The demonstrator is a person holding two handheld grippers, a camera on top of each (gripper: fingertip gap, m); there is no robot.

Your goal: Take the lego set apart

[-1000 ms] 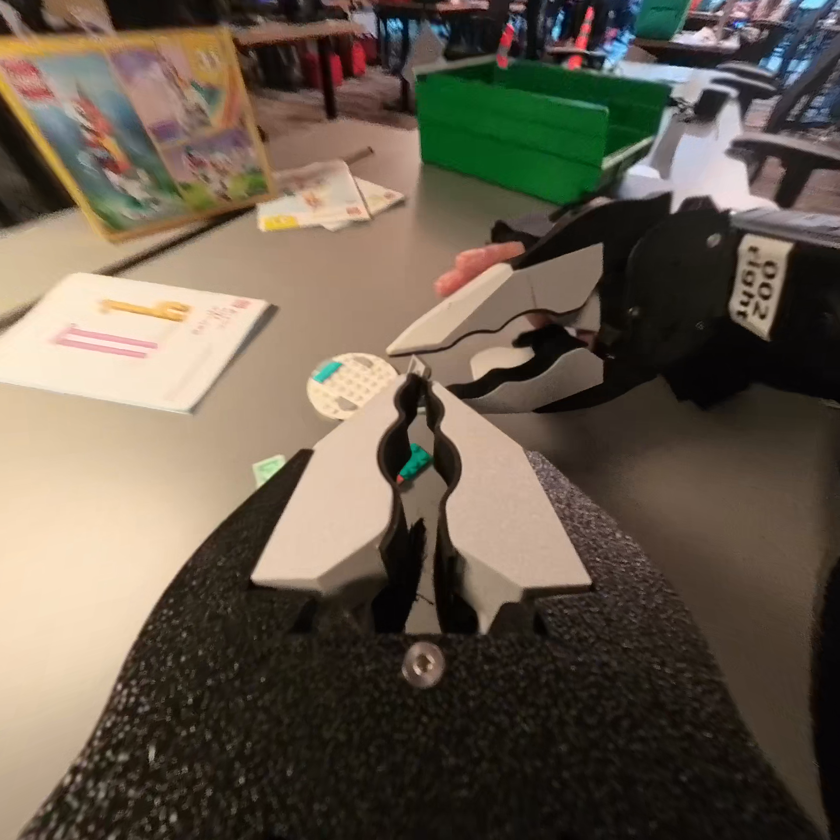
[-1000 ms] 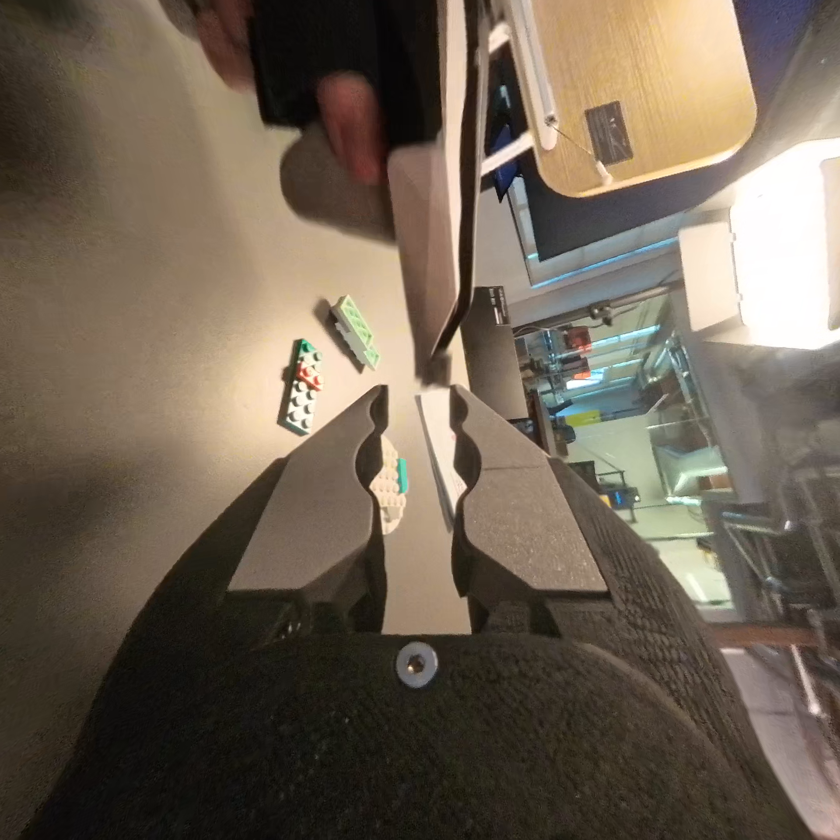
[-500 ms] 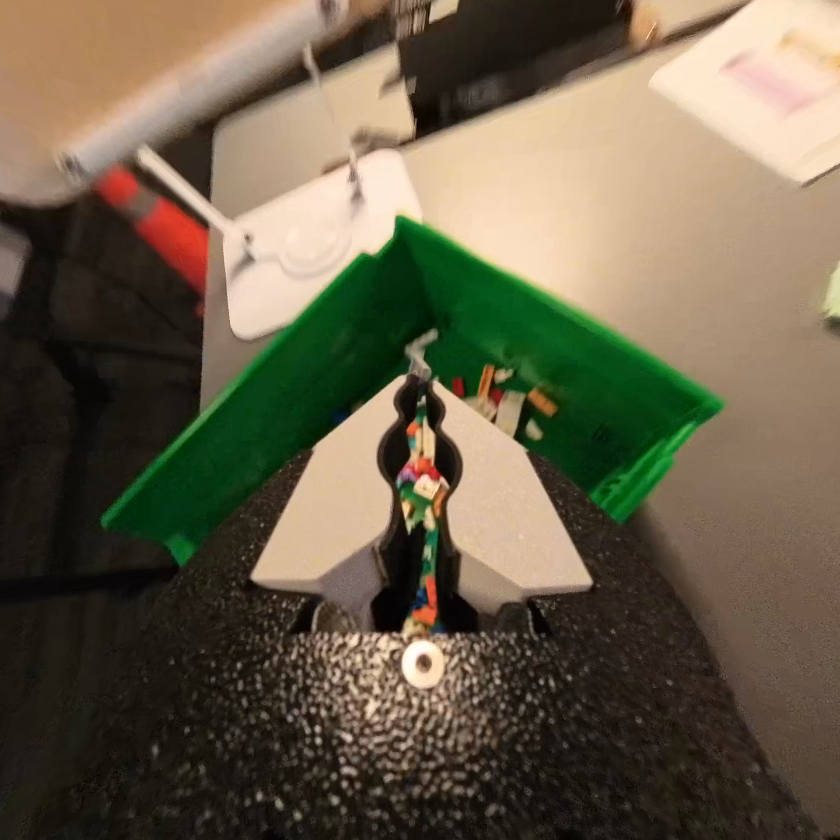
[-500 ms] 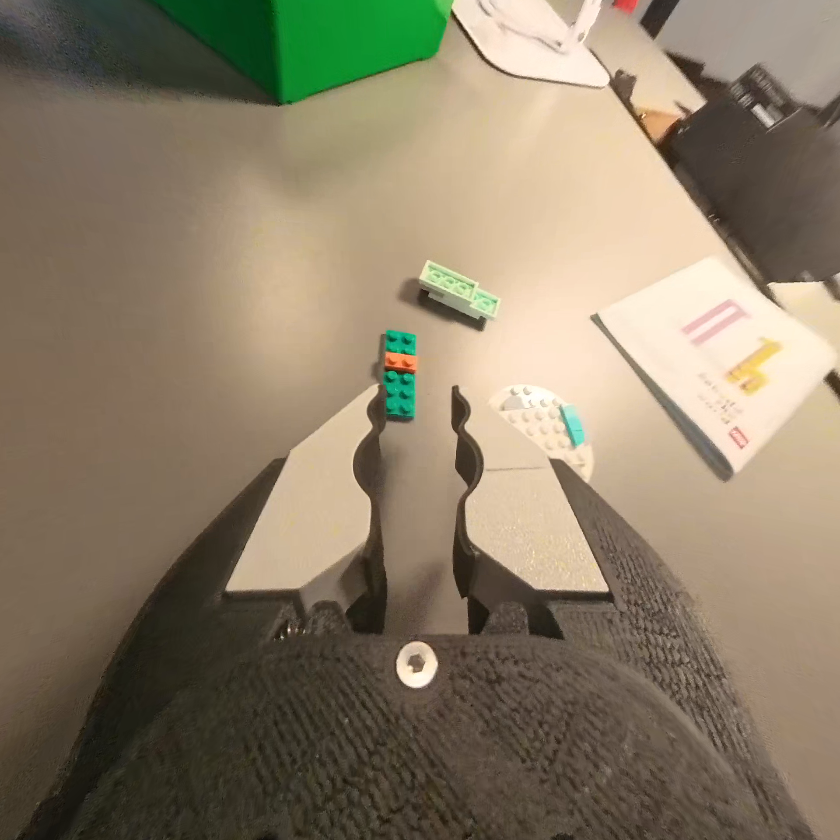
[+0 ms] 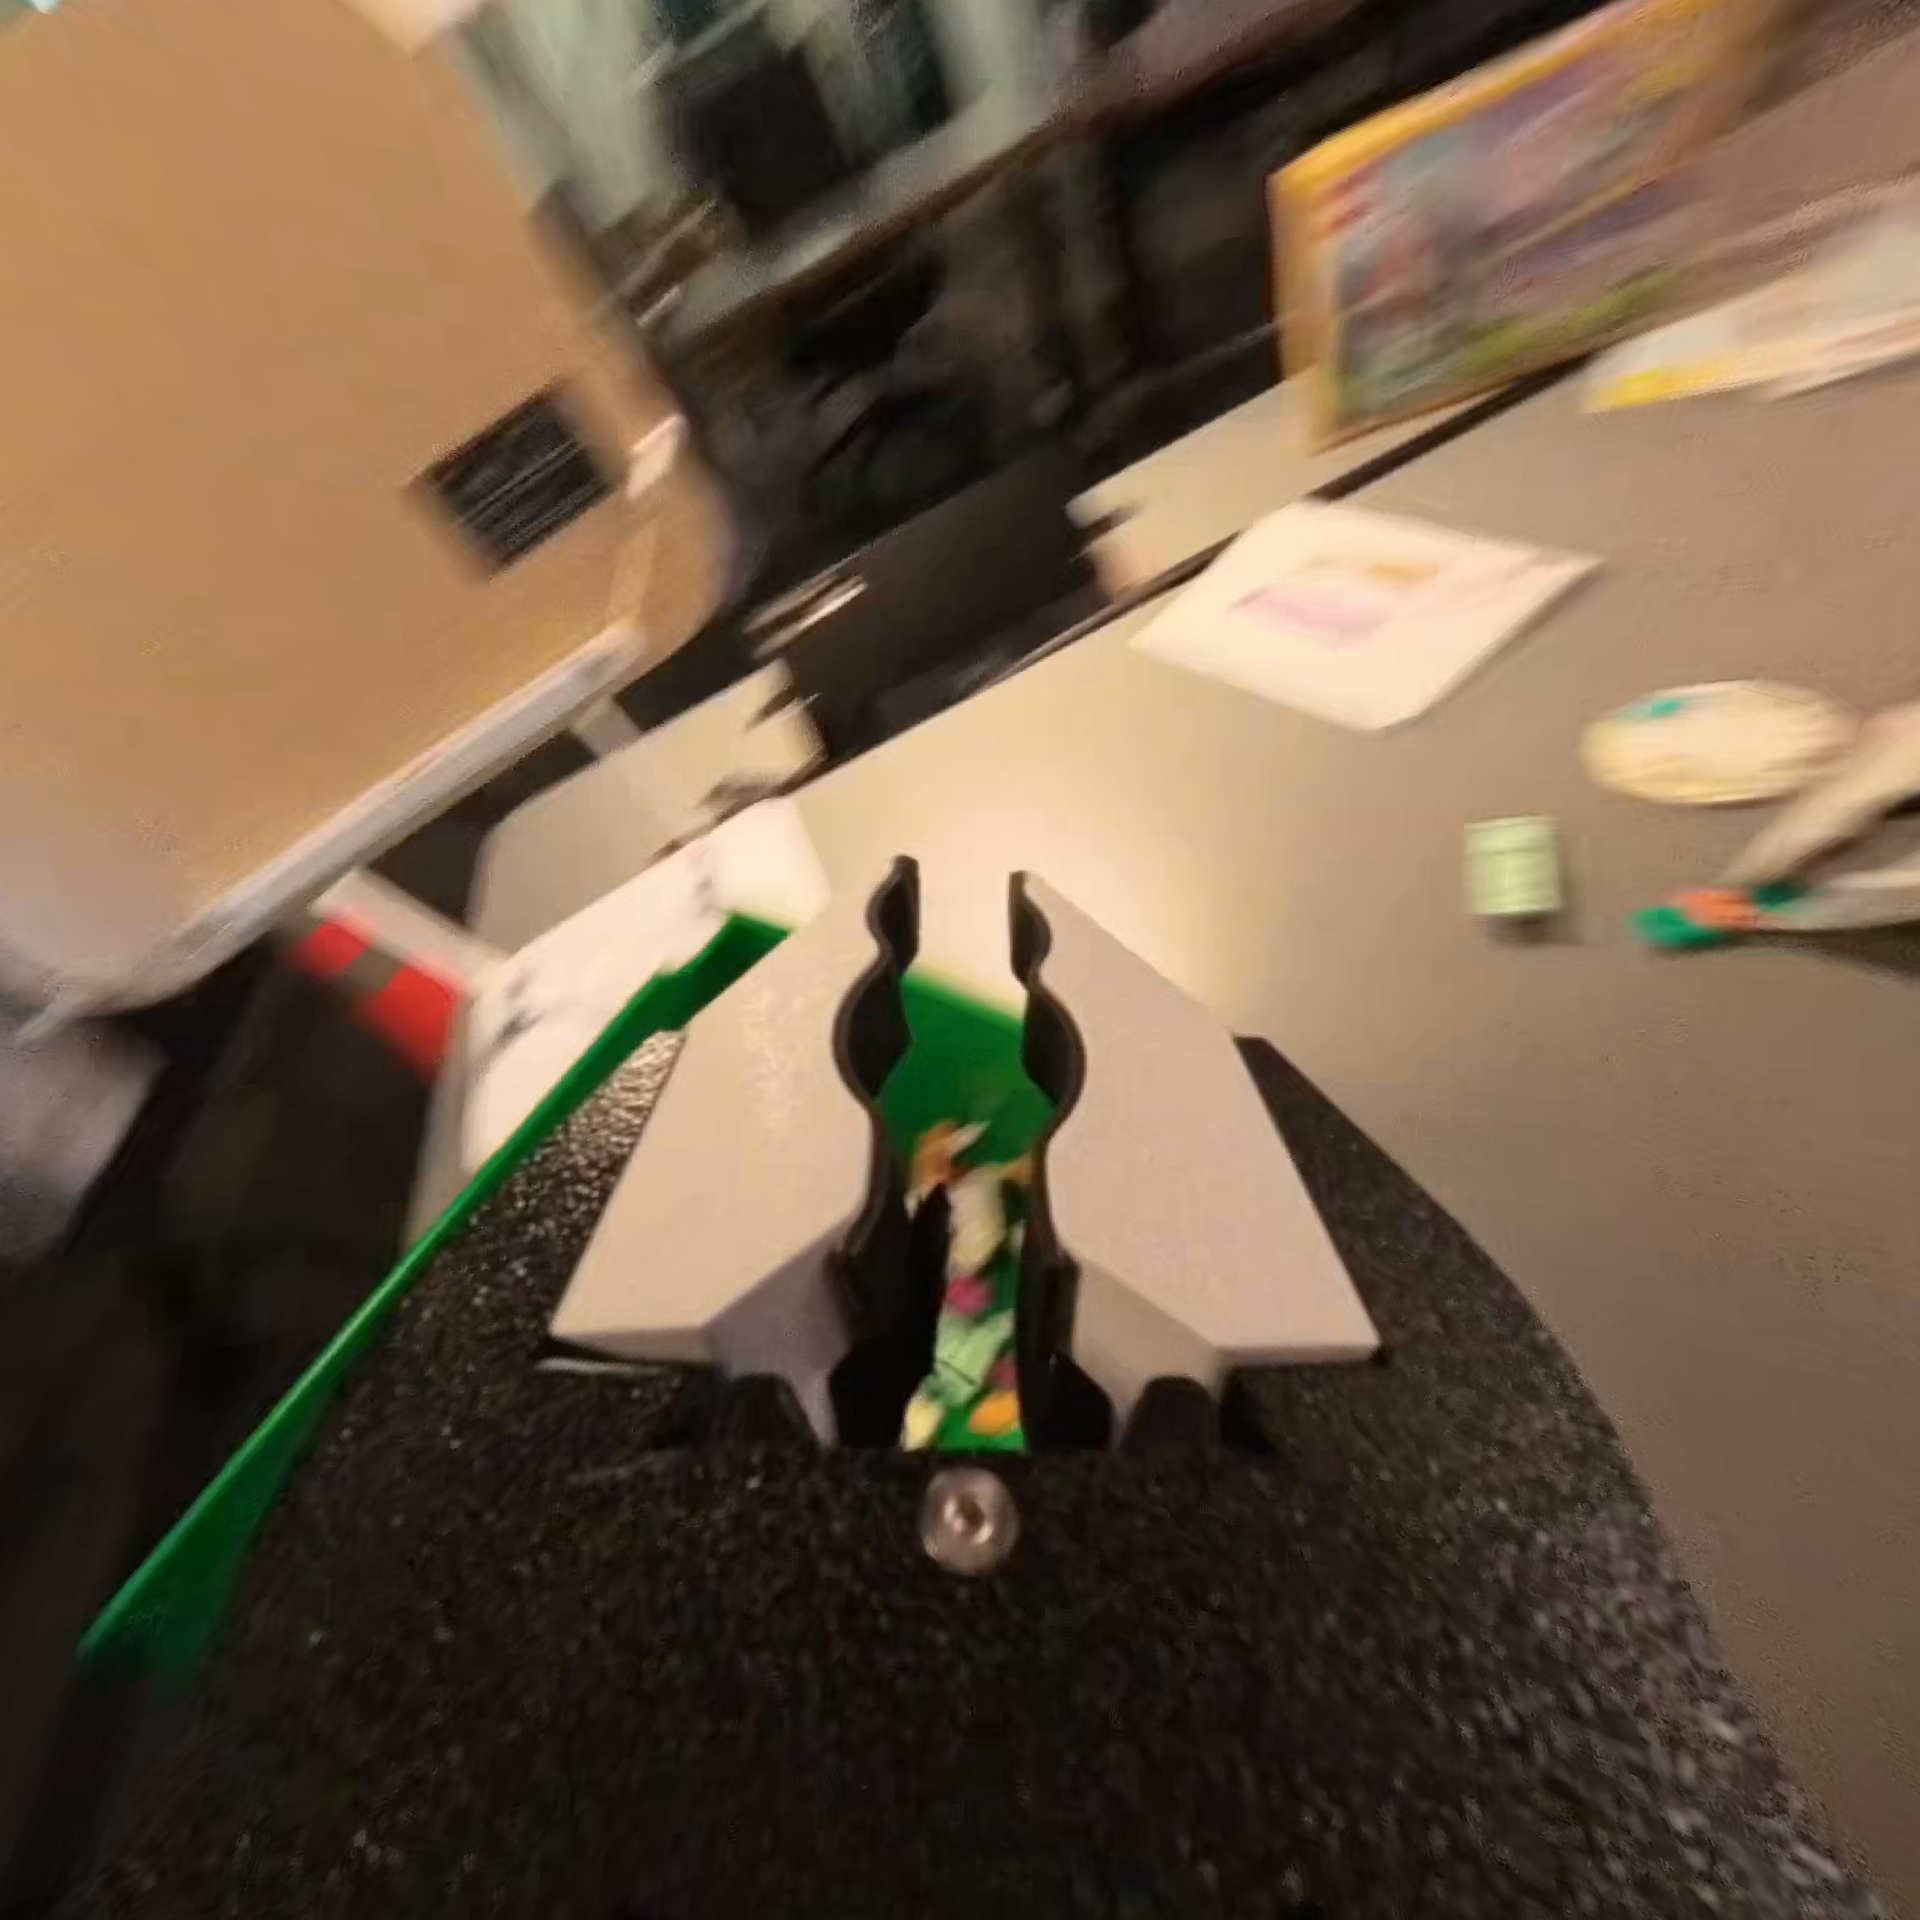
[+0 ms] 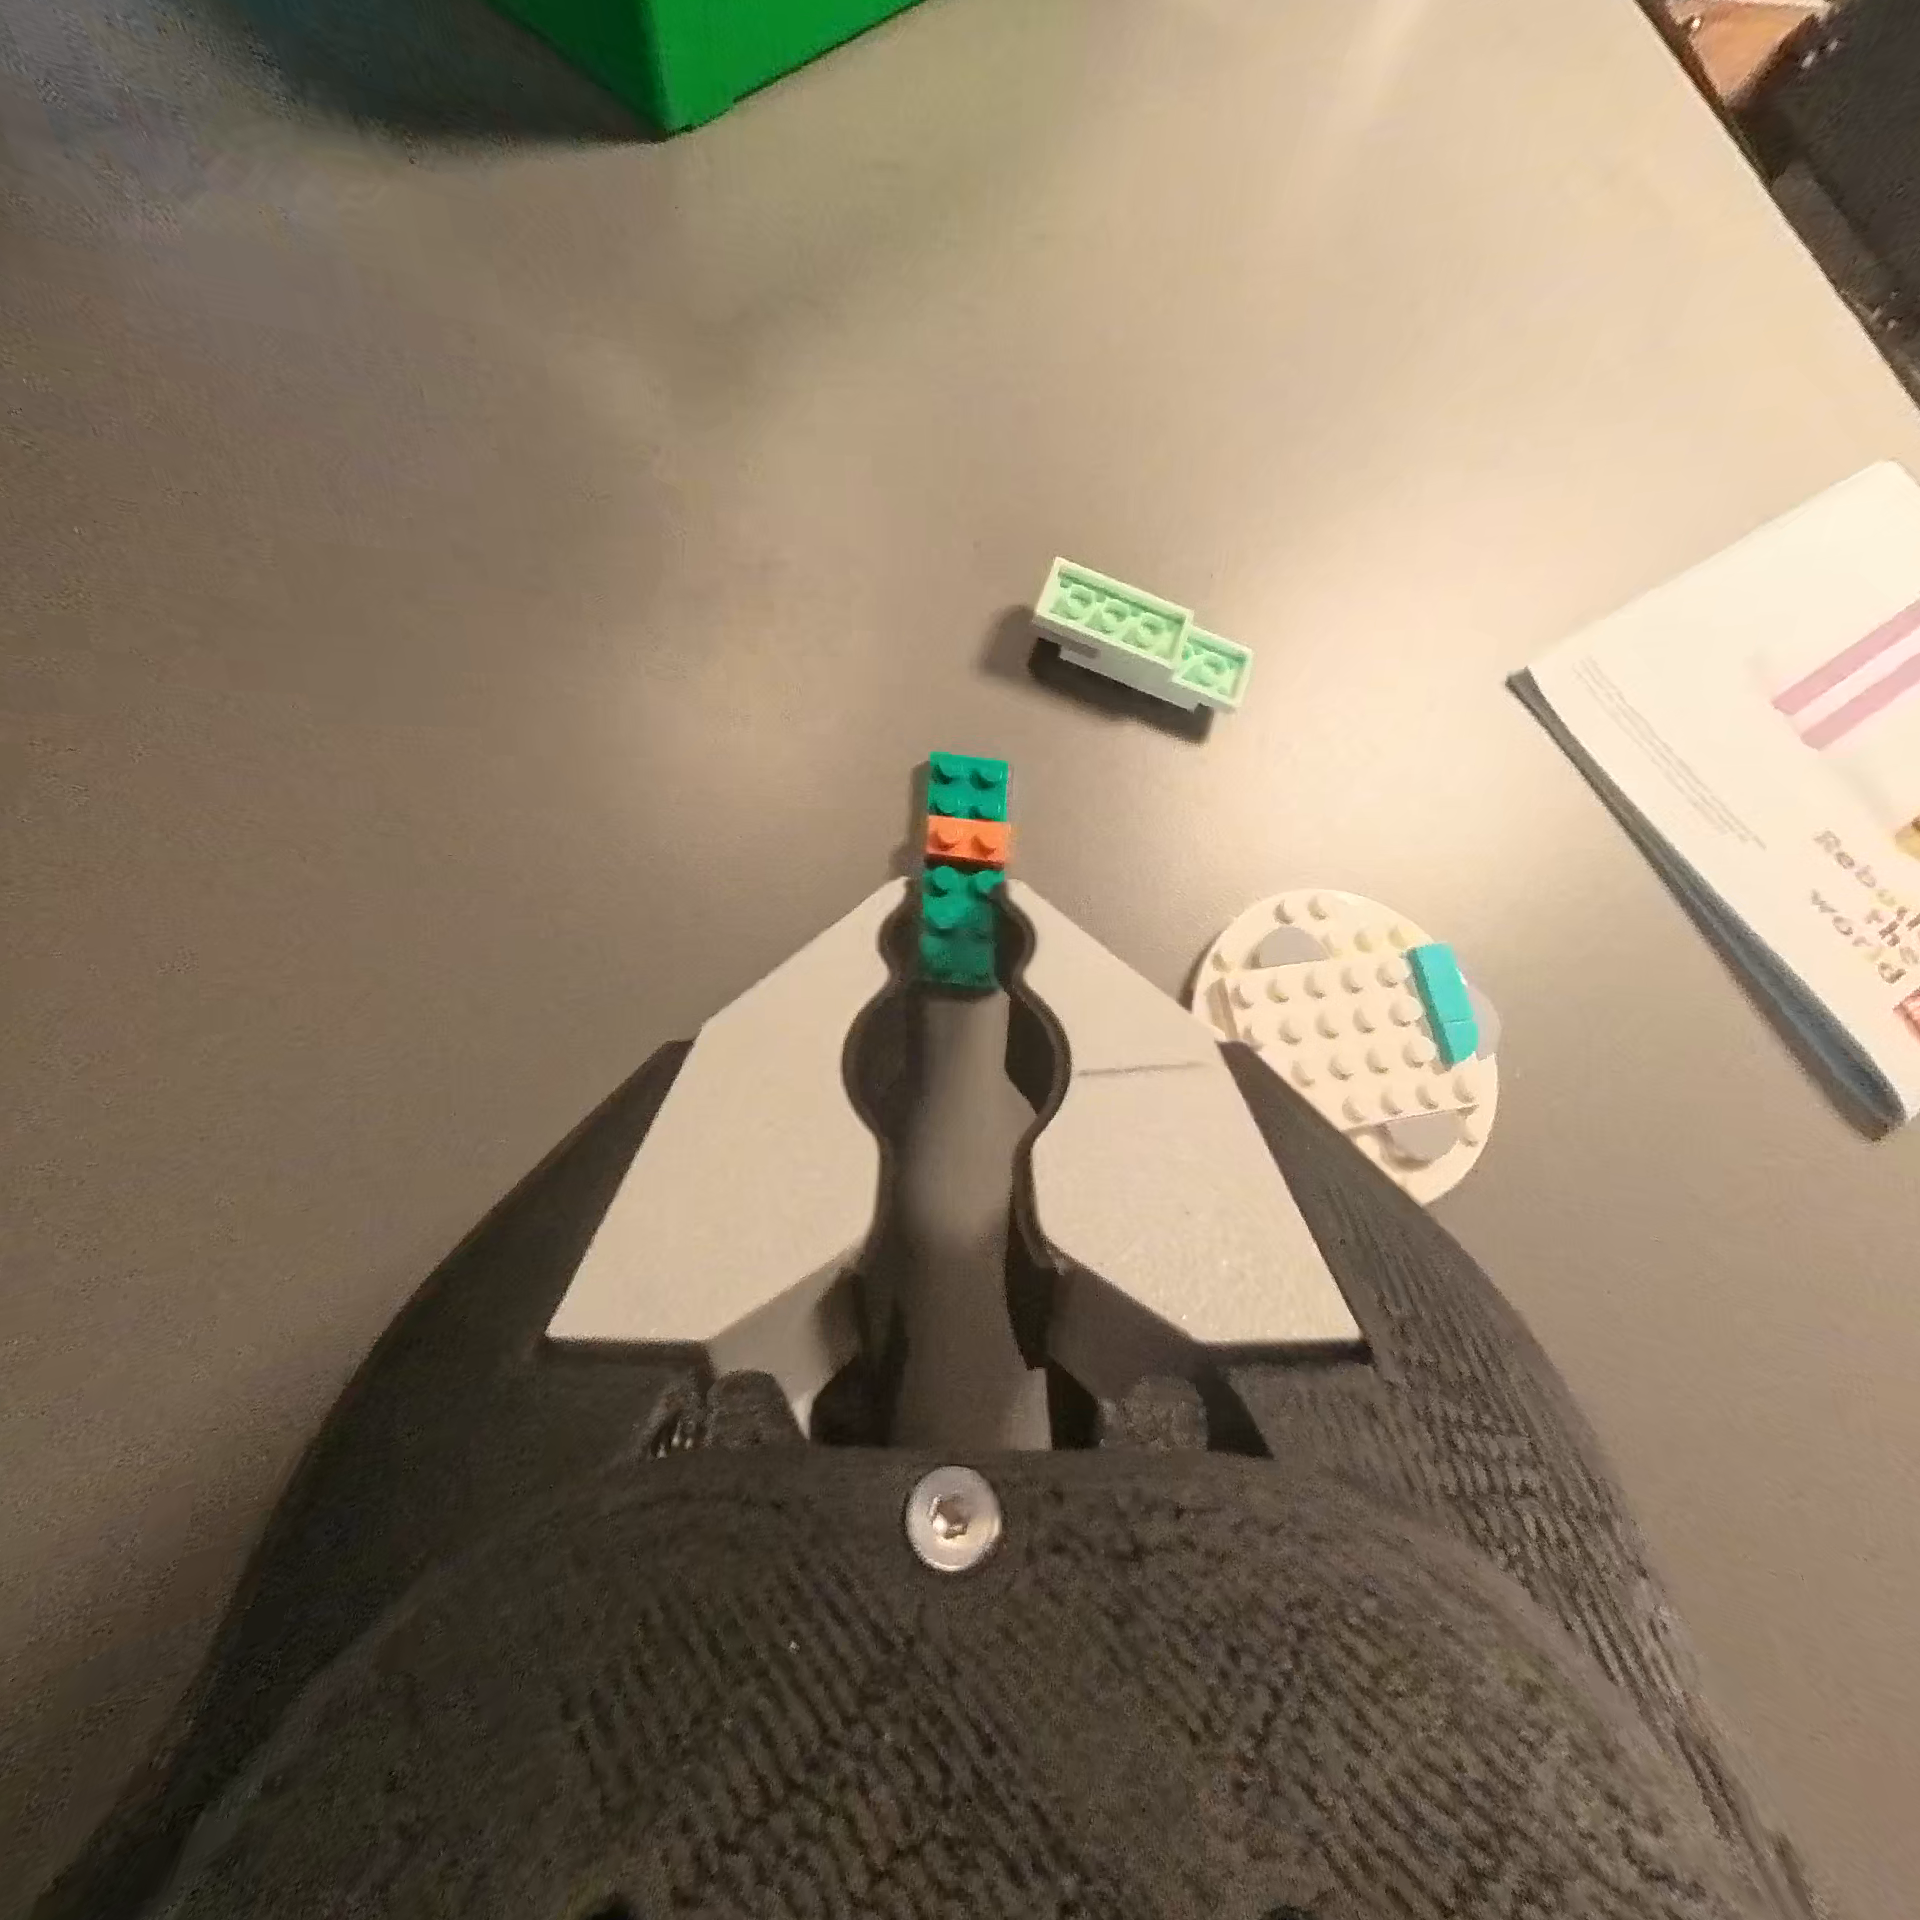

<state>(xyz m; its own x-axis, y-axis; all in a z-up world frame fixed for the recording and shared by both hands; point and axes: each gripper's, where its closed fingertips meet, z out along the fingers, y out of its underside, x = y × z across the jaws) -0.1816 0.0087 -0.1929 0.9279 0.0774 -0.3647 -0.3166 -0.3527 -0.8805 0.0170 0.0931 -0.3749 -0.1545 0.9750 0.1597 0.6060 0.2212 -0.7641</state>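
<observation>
A narrow studded strip of dark teal plates with one orange plate across its middle (image 6: 966, 831) lies flat on the smooth grey desk (image 6: 416, 675). The right gripper (image 6: 961, 904) has its near end pinched between the tips of its matte grey, wavy-edged fingers, closed on it. Just beyond the strip sits a pale mint brick piece (image 6: 1143, 636), tilted with its hollow underside up. To the right, touching the gripper's pebbled black housing, lies a round white studded plate (image 6: 1351, 1029) carrying a small turquoise tile. Farther right is a glossy paper booklet (image 6: 1714, 748), and a hard green plastic bin (image 6: 727, 52) stands at the far edge.

In the blurred left wrist view, the left gripper (image 5: 961, 899) is parted and empty above the green bin (image 5: 675, 982), where loose coloured bricks (image 5: 966, 1247) show between its fingers.
</observation>
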